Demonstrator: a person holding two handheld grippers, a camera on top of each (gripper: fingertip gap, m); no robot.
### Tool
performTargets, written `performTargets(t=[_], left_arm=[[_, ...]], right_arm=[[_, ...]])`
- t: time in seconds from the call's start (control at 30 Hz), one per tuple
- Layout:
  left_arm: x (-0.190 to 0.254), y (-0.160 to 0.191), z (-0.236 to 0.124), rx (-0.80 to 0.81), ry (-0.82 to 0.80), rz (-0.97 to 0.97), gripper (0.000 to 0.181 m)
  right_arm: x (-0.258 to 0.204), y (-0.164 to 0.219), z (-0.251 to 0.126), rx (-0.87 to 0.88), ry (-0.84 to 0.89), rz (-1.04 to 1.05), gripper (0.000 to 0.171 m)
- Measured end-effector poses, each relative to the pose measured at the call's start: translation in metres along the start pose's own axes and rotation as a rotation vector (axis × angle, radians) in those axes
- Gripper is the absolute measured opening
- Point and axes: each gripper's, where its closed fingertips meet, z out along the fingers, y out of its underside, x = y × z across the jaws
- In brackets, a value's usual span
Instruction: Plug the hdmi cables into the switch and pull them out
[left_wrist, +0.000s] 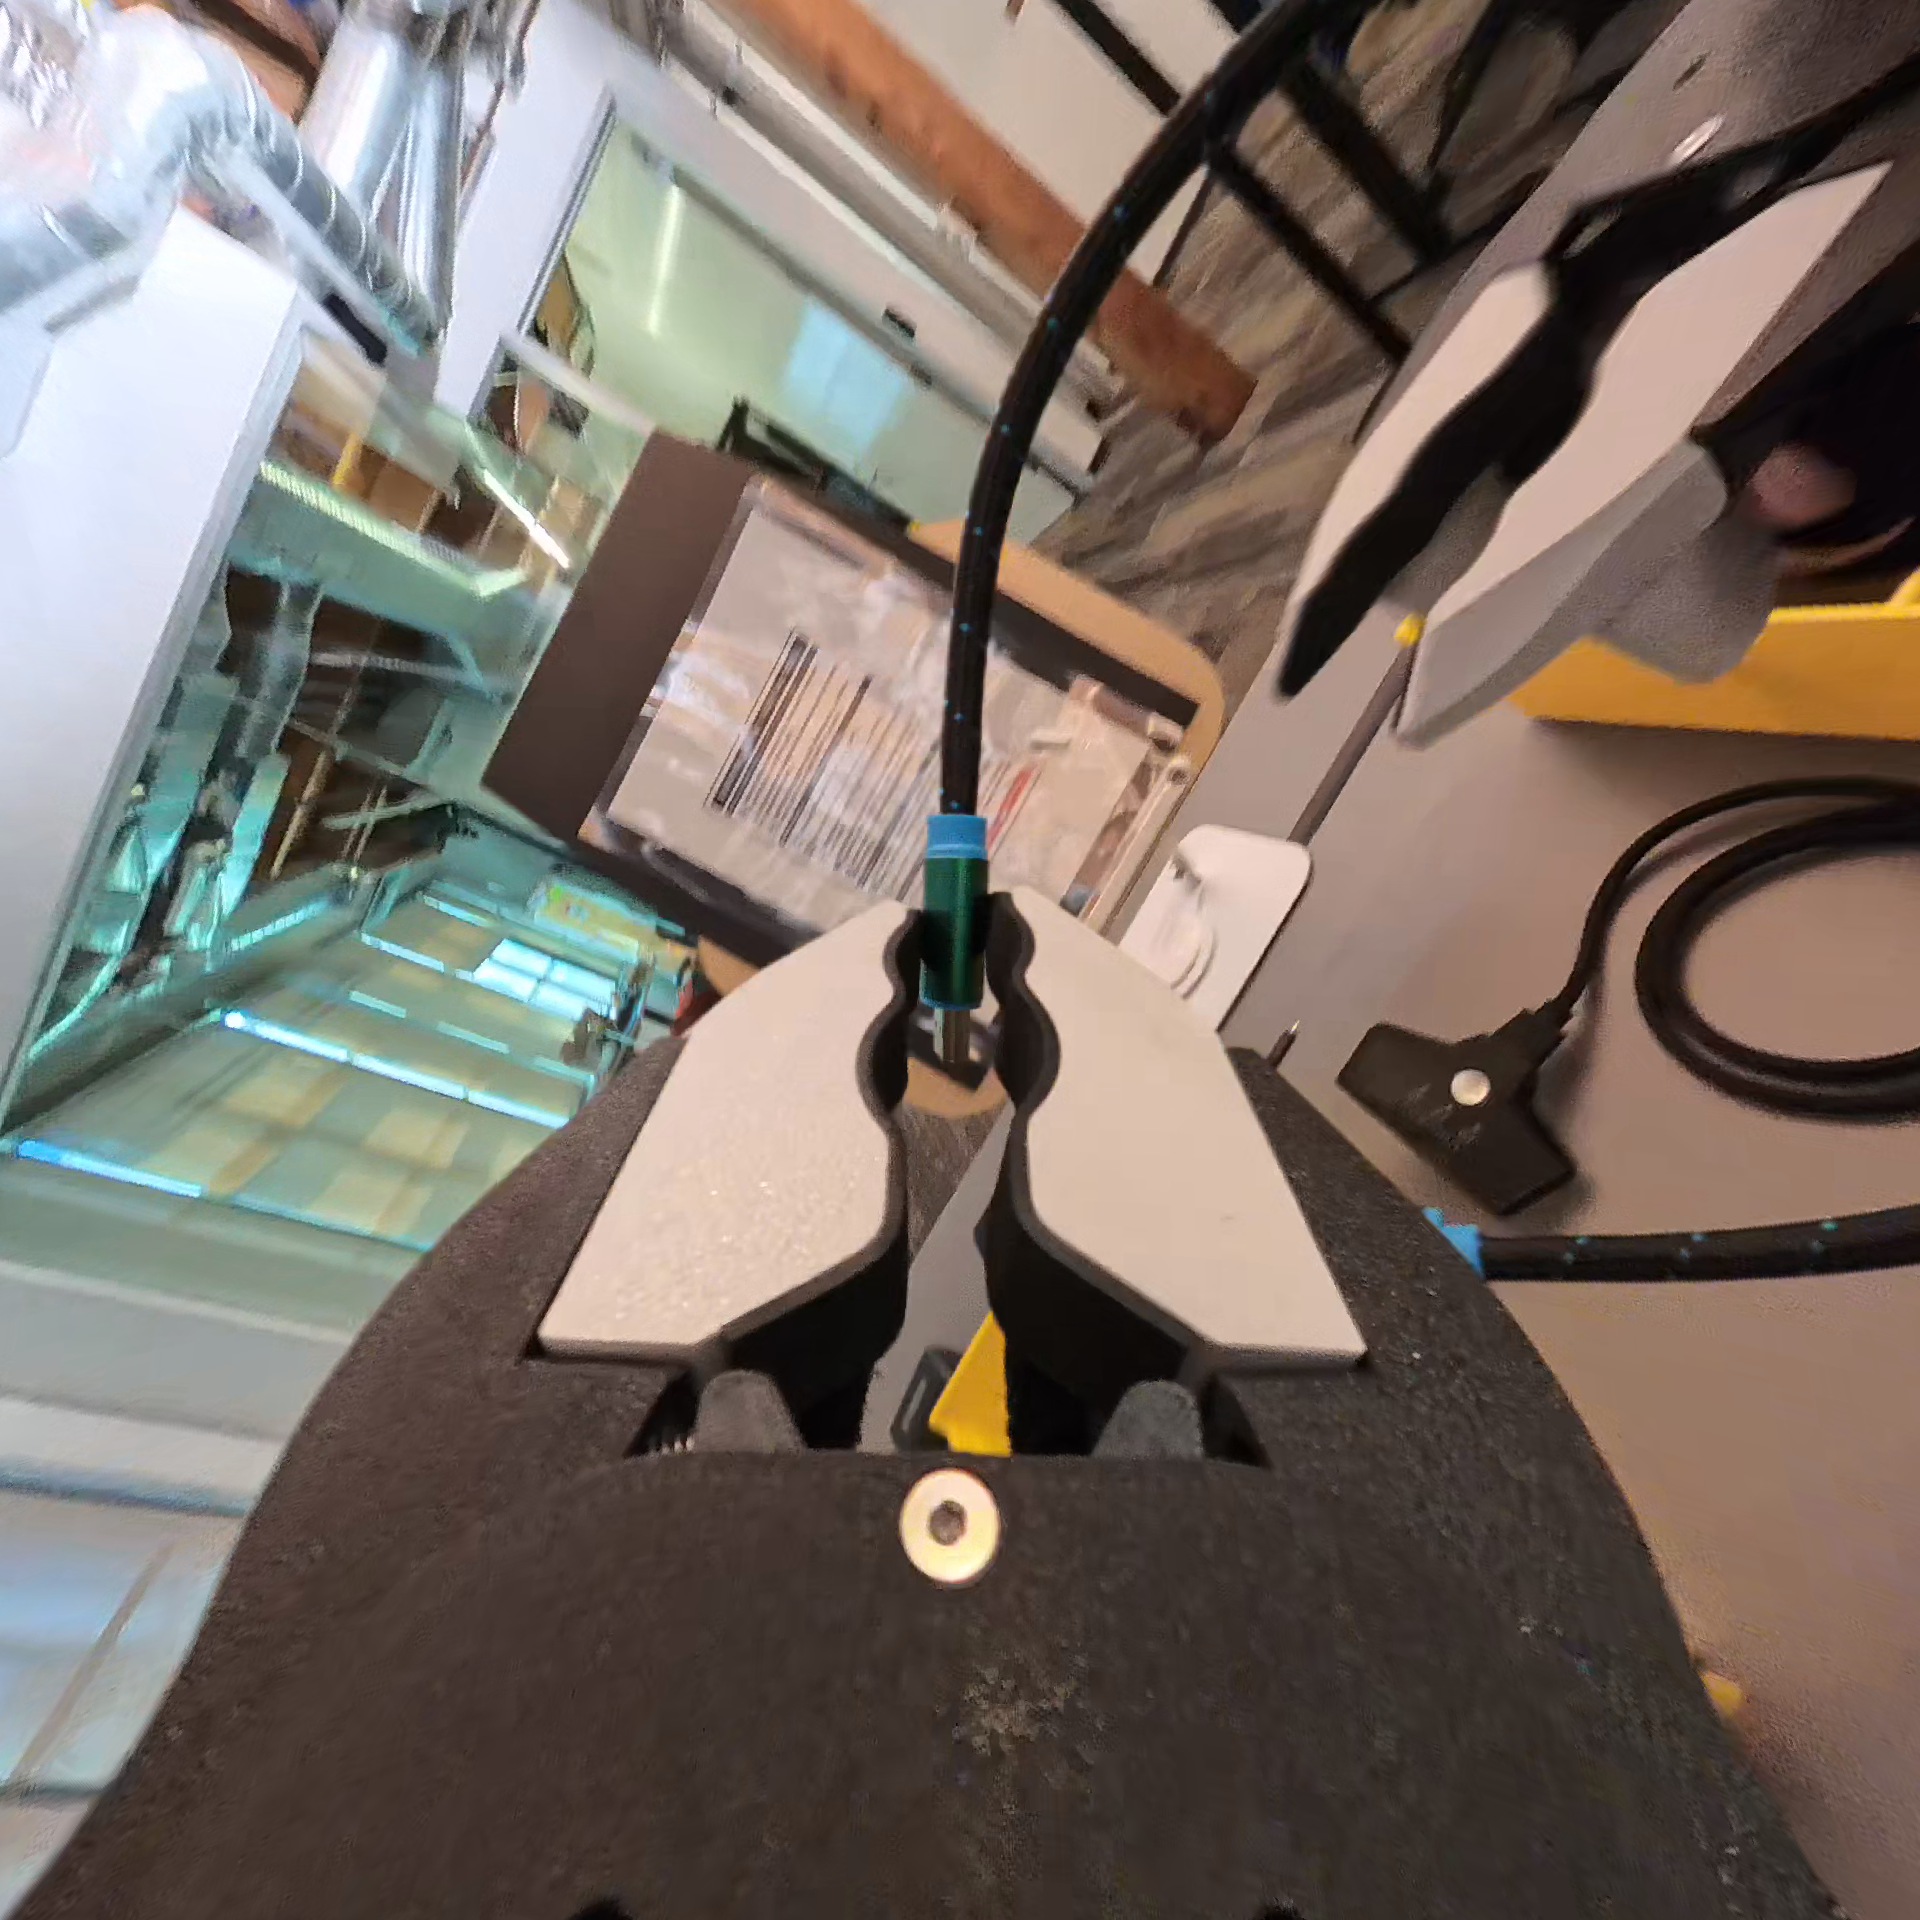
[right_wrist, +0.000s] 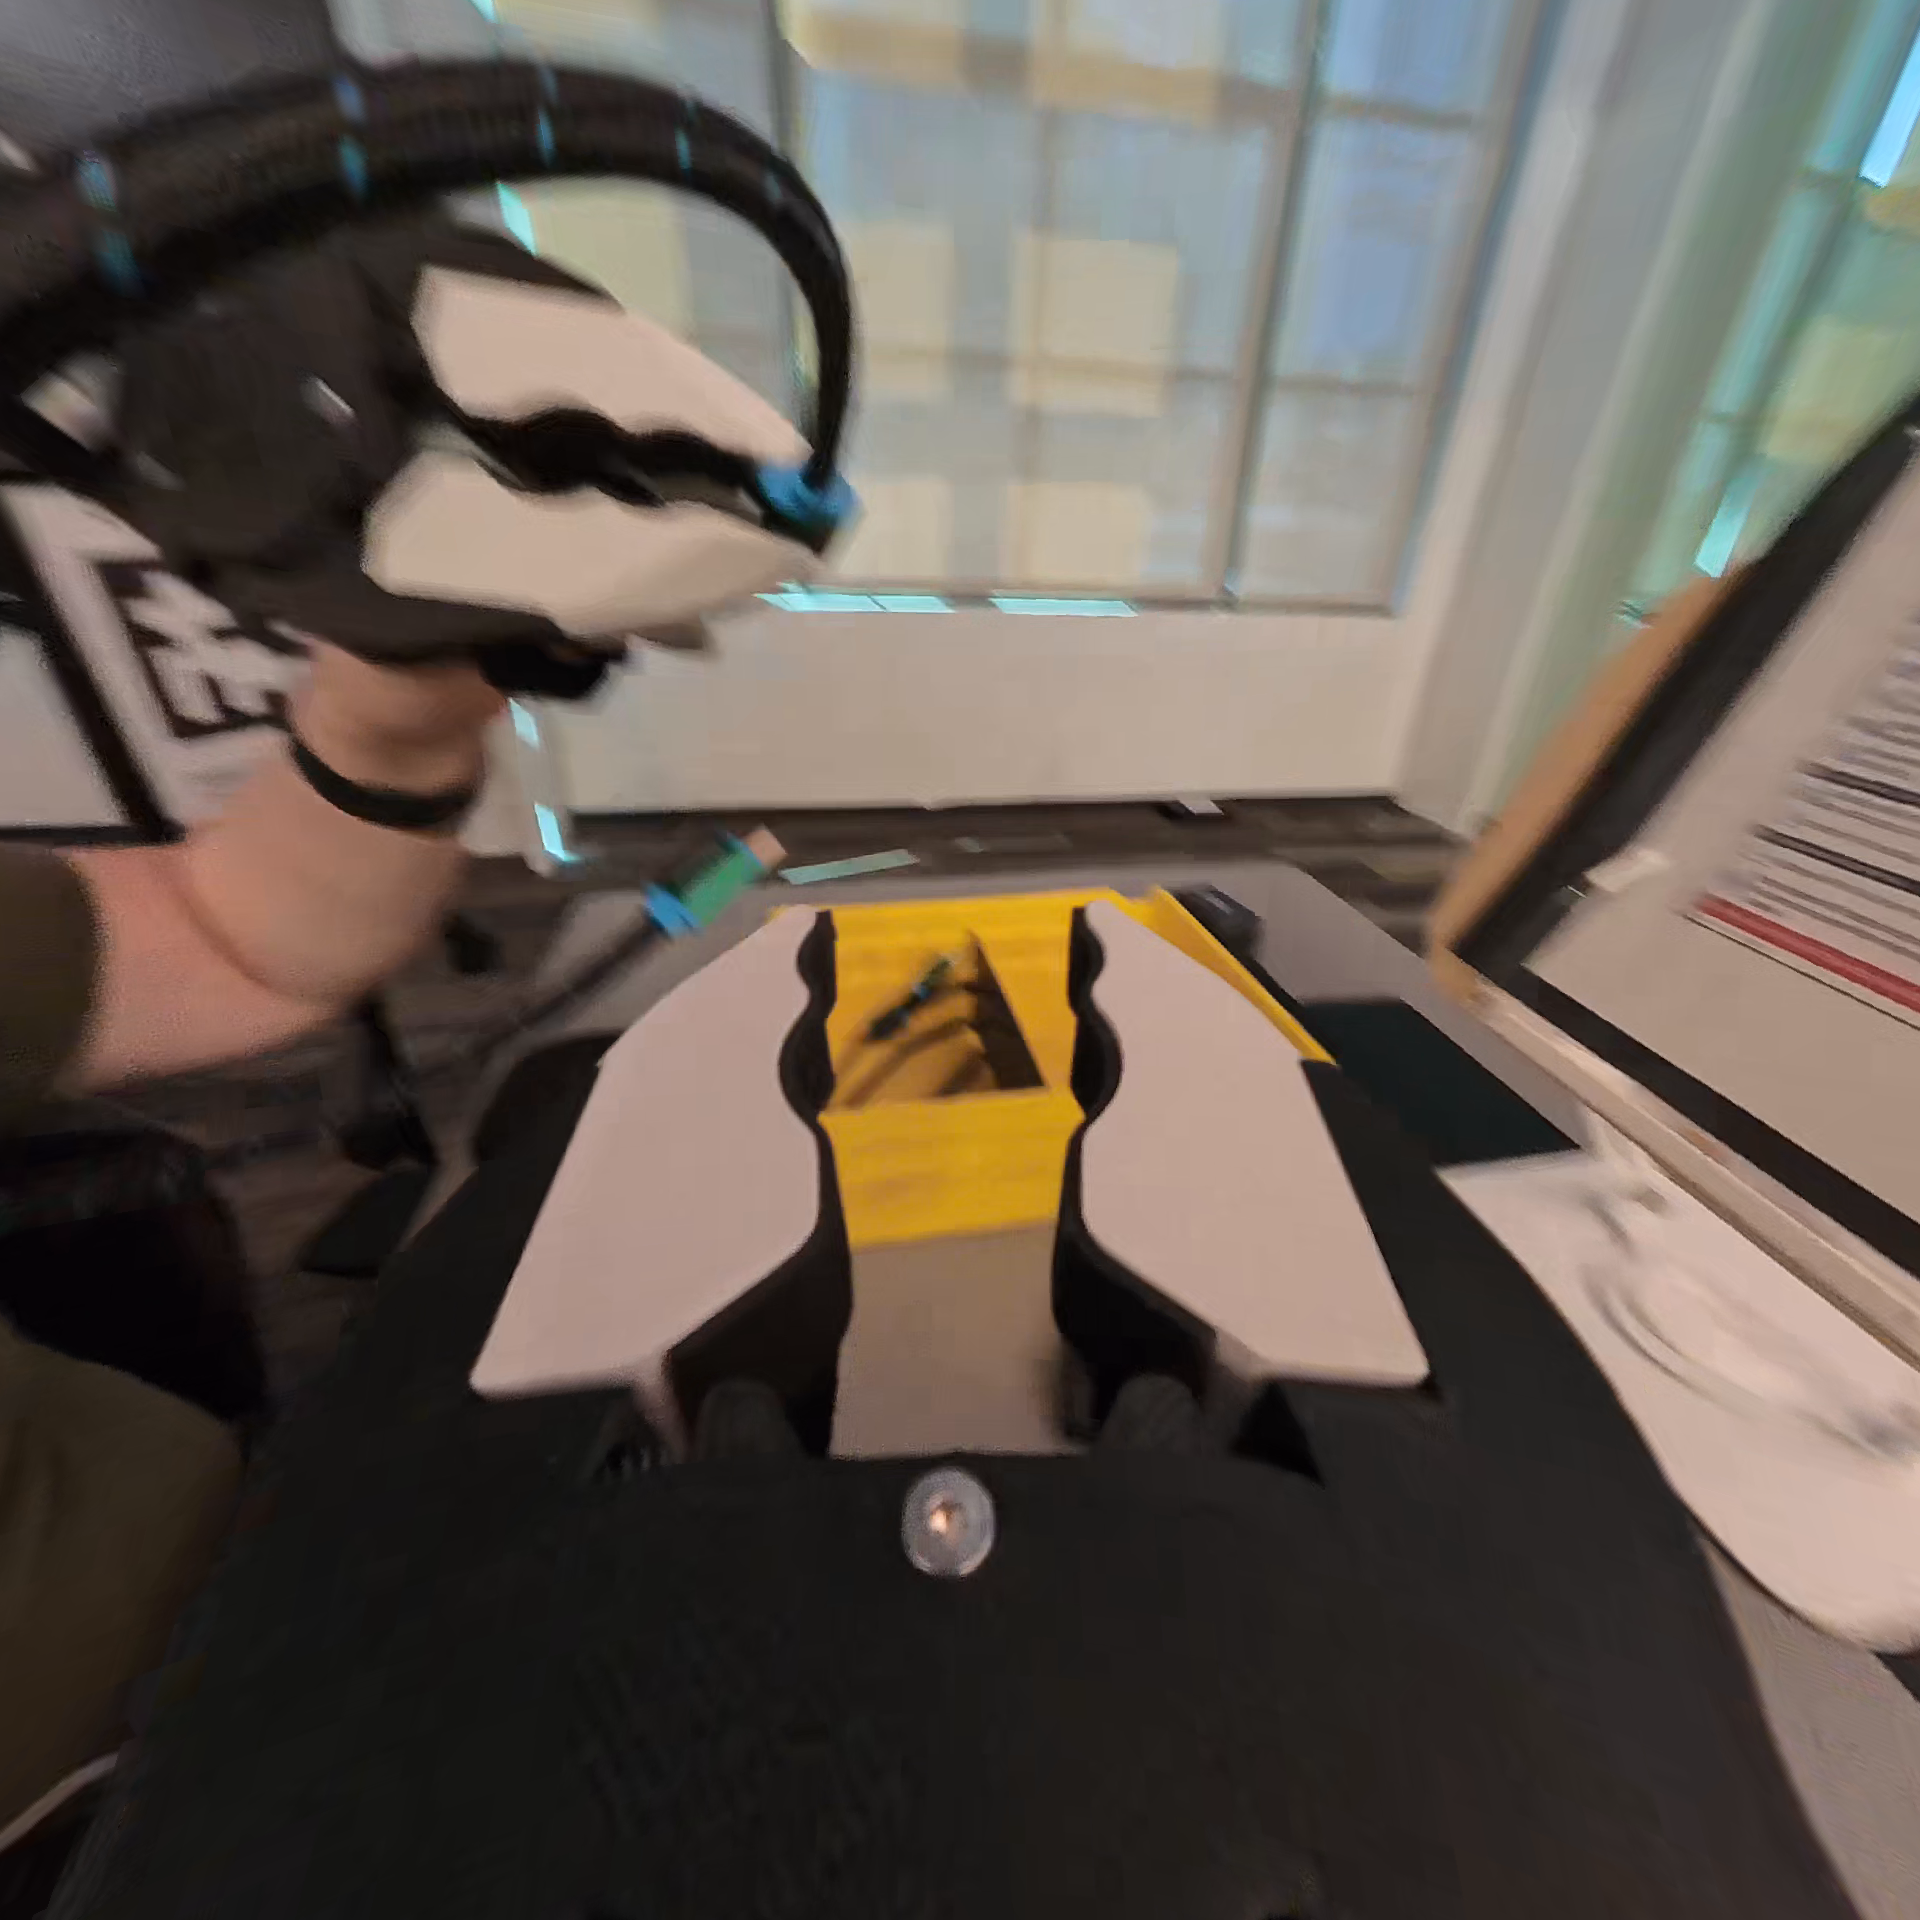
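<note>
The left gripper (left_wrist: 958, 971) pinches a green plug (left_wrist: 954, 940), its braided cable (left_wrist: 997, 457) arching toward twelve o'clock, lifted clear of the table. The right gripper (right_wrist: 948, 1023) hangs open and empty over a yellow bin (right_wrist: 951, 1153). Only the right view shows a second plug (right_wrist: 717, 883) at ten o'clock. The switch can't be identified, so plugging seems still ahead.

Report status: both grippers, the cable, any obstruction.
Left gripper shut on HDMI plug, lifted, braided cable arcing overhead. Right gripper open, empty, over yellow bin. Switch not identifiable.
</note>
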Motion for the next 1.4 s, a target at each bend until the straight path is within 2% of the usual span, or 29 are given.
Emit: performTargets(t=[0.1,0.23,0.27,0.37,0.47,0.53,0.6,0.67,0.77,0.9,1.0,1.1,1.23,1.33,1.4], left_arm=[[0.026,-0.012,0.01,0.053,0.003,0.062,0.011],[0.056,-0.016,0.022,0.082,0.05,0.096,0.012],[0.061,-0.016,0.024,0.09,0.058,0.107,0.012],[0.072,-0.014,0.03,0.104,0.08,0.133,0.012],[0.078,-0.009,0.034,0.101,0.123,0.093,0.012],[0.081,-0.005,0.031,0.102,0.174,0.018,0.012],[0.075,0.003,0.025,0.112,0.194,-0.106,0.022],[0.077,0.012,0.019,0.141,0.277,-0.296,0.028],[0.083,0.015,0.006,0.267,0.439,-0.557,0.028],[0.087,-0.002,-0.018,0.484,0.751,-0.949,0.025],[0.093,-0.017,-0.026,0.563,0.923,-1.103,0.044],[0.093,-0.036,-0.04,0.696,1.066,-1.205,0.052],[0.097,-0.045,-0.041,0.751,1.146,-1.244,0.043],[0.099,-0.045,-0.037,0.752,1.161,-1.269,0.015],[0.098,-0.044,-0.037,0.739,1.21,-1.305,0.013]], right_arm=[[-0.022,-0.016,0.005,0.147,-0.089,0.036,0.051],[-0.018,-0.031,-0.001,0.275,-0.016,0.036,0.054],[-0.014,-0.032,-0.004,0.288,0.007,0.039,0.049],[-0.009,-0.028,-0.009,0.284,-0.021,0.076,0.008],[-0.006,-0.021,-0.007,0.232,-0.047,0.091,0.007],[-0.008,-0.019,-0.008,0.22,-0.048,0.01,0.008],[-0.012,-0.023,-0.014,0.226,-0.056,-0.087,0.007],[-0.026,-0.029,-0.021,0.237,-0.112,-0.197,0.008],[-0.045,-0.037,-0.033,0.262,-0.181,-0.35,0.007],[-0.069,-0.046,-0.046,0.294,-0.239,-0.484,0.008],[-0.082,-0.047,-0.048,0.299,-0.26,-0.557,0.008],[-0.089,-0.044,-0.044,0.292,-0.266,-0.619,0.008],[-0.093,-0.037,-0.038,0.289,-0.273,-0.658,0.007],[-0.092,-0.03,-0.034,0.269,-0.279,-0.675,0.007],[-0.091,-0.029,-0.035,0.276,-0.279,-0.658,0.007]])
